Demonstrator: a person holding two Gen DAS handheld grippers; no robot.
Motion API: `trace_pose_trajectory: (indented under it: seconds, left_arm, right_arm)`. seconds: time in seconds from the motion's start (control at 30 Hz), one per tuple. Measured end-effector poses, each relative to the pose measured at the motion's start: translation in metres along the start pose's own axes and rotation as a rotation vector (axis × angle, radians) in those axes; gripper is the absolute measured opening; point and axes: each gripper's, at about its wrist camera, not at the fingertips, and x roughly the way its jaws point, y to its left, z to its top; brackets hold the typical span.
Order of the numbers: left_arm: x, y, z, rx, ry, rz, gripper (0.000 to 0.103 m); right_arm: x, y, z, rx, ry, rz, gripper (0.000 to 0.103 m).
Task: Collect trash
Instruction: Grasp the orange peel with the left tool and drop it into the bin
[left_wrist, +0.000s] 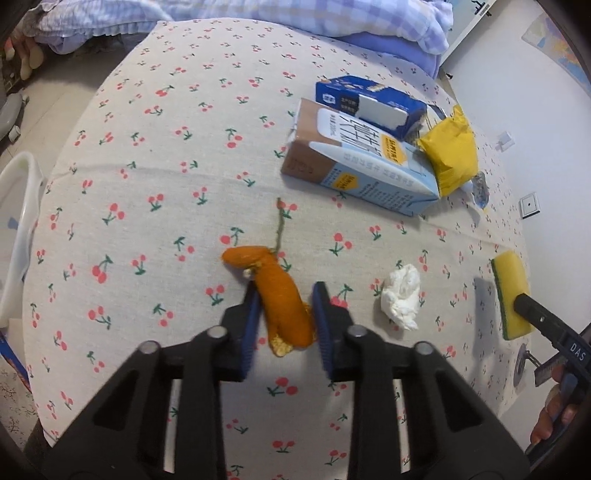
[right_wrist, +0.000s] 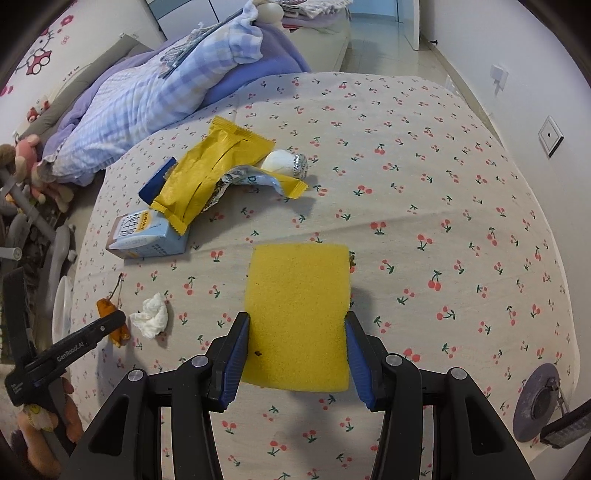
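An orange peel (left_wrist: 275, 291) with a thin stem lies on the cherry-print tablecloth (left_wrist: 155, 177). My left gripper (left_wrist: 284, 295) is open, its fingers on either side of the peel; the left pad touches it, the right pad stands apart. A crumpled white tissue (left_wrist: 400, 295) lies to the right of it. My right gripper (right_wrist: 297, 325) is shut on a yellow sponge (right_wrist: 299, 314), held above the table. In the right wrist view the peel (right_wrist: 107, 308) and tissue (right_wrist: 151, 314) show at left, with my left gripper's finger (right_wrist: 110, 321) over the peel.
A milk carton (left_wrist: 354, 166), a blue box (left_wrist: 369, 103) and a yellow wrapper (left_wrist: 452, 151) lie at the far right of the table. A foil-topped white cup (right_wrist: 286, 162) lies beyond them. A white bin rim (left_wrist: 22, 221) stands left of the table. Bedding lies behind.
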Motion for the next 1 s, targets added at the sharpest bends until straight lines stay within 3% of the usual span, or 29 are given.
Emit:
trace_pose_trajectory:
  seconds: [0.43, 1.0]
  left_arm:
    - [-0.026, 0.027, -0.001, 0.030, -0.042, 0.024, 0.018]
    - [-0.070, 0.099, 0.003, -0.059, -0.103, 0.043, 0.018]
  right_arm:
    - [-0.007, 0.028, 0.007, -0.034, -0.021, 0.024, 0.051]
    - [-0.005, 0.118, 0.012, -0.142, -0.028, 0.087, 0.051]
